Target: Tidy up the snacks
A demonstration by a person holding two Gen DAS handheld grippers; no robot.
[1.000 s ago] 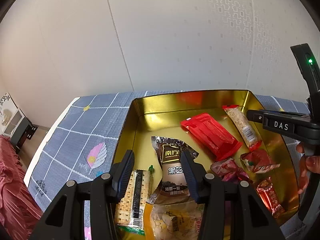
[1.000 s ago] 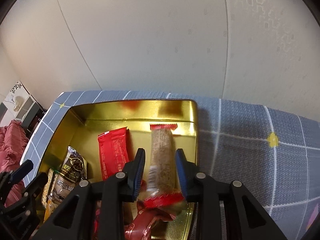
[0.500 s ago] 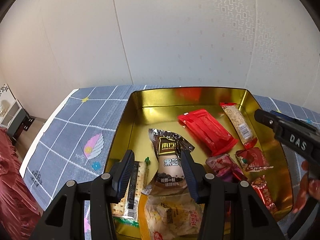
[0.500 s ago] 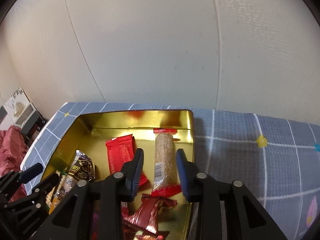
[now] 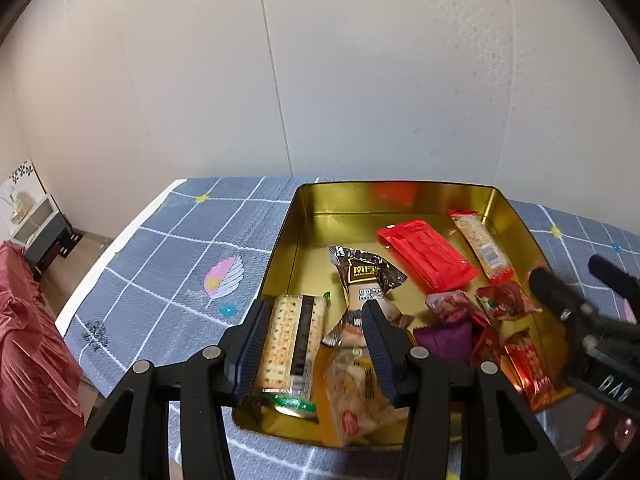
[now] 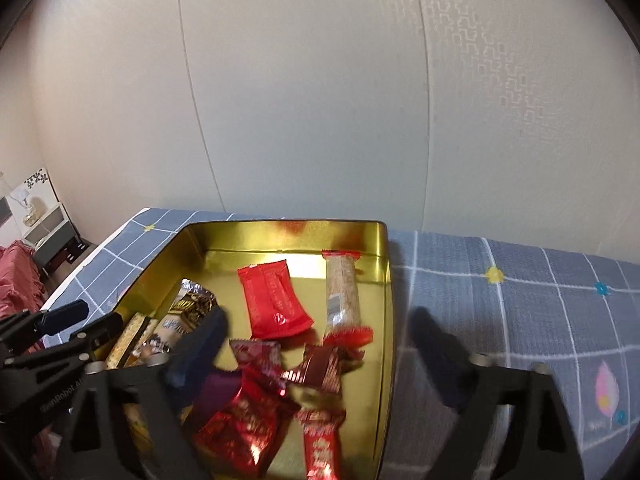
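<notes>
right gripper (image 6: 316, 340) just opened wide, off cereal bar (image 6: 342, 294)

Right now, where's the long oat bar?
In both wrist views the oat bar lies flat inside the gold tin, along its right wall, beside the red packet.

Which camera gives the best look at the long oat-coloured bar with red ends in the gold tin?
The right wrist view: the oat bar lies near the middle of that picture, whole and unblocked, along the gold tin's right wall. The left wrist view also shows the whole bar, but smaller and off to the right.
</notes>
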